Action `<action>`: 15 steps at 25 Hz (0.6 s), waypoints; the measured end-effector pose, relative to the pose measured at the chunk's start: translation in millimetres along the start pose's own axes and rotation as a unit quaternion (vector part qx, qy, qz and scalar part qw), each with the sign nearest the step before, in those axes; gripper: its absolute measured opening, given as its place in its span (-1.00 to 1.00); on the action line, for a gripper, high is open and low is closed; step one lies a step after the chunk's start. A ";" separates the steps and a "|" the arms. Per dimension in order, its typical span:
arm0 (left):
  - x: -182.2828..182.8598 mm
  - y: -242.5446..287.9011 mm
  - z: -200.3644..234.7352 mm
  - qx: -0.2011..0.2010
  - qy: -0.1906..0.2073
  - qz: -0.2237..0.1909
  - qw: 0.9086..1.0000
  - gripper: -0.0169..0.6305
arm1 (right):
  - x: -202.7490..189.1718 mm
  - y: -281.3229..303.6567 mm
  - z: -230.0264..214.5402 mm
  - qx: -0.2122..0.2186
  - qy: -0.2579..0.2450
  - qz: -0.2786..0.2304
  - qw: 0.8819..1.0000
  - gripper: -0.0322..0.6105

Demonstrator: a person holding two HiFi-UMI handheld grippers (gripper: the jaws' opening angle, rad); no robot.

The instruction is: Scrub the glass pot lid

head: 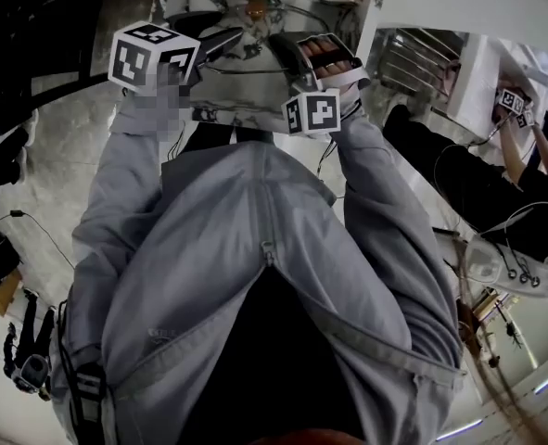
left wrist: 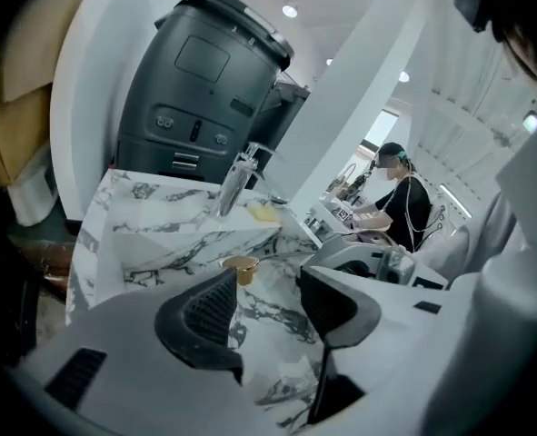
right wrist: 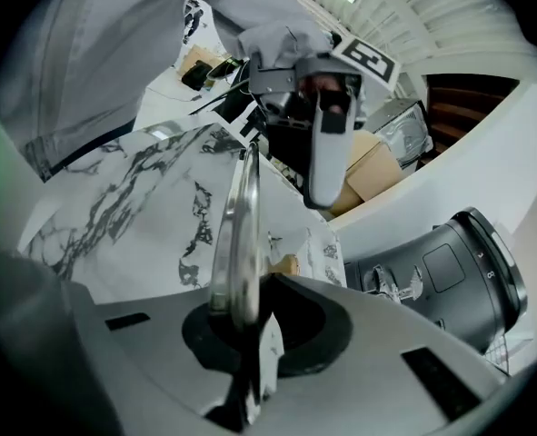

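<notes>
The glass pot lid stands on edge over the marble sink, and my right gripper (right wrist: 245, 309) is shut on its metal rim (right wrist: 235, 234). The lid's gold knob (left wrist: 241, 267) shows just beyond my left gripper (left wrist: 268, 289), which is open with nothing between its ribbed pads (left wrist: 212, 309). In the head view the knob (head: 255, 10) sits at the top, with the left gripper (head: 220, 43) to its left and the right gripper (head: 297, 52) to its right. From the right gripper view, the left gripper (right wrist: 328, 148) hangs past the lid's far side.
A white, black-veined marble counter (left wrist: 159, 243) holds the sink, with a chrome tap (left wrist: 232, 184) and a pale yellow sponge (left wrist: 266, 212) at its back. A tall dark grey machine (left wrist: 204, 89) stands behind. Another person (left wrist: 397, 200) works at a bench to the right.
</notes>
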State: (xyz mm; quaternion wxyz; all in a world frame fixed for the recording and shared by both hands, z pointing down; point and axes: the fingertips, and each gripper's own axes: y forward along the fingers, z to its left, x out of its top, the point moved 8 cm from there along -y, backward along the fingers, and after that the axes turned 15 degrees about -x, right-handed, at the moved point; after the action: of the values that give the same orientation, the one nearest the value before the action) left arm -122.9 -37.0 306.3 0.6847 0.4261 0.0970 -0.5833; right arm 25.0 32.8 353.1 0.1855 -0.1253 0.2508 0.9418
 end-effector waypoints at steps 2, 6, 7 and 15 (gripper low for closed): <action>2.6 19.5 12.8 0.001 -0.023 0.019 1.000 -0.13 | 1.0 -1.5 3.1 -0.006 0.001 -0.005 1.000 -0.79; 1.0 57.1 33.4 -0.001 -0.072 0.053 0.996 -0.02 | 1.8 -4.8 9.2 -0.019 0.004 -0.011 1.000 -0.78; -0.5 64.9 38.8 0.001 -0.086 0.061 0.994 -0.01 | 0.8 -5.1 10.9 -0.022 0.003 -0.009 1.000 -0.78; -9.9 100.9 56.2 0.037 -0.141 0.114 0.983 0.06 | -1.6 -6.9 21.5 -0.049 -0.028 -0.009 0.998 -0.78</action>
State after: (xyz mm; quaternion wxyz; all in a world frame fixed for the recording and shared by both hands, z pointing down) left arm -57.4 -73.4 394.7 0.7372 0.3733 -0.0714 -0.5586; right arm 26.3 49.0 368.9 0.1949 -0.1104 0.1983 0.9542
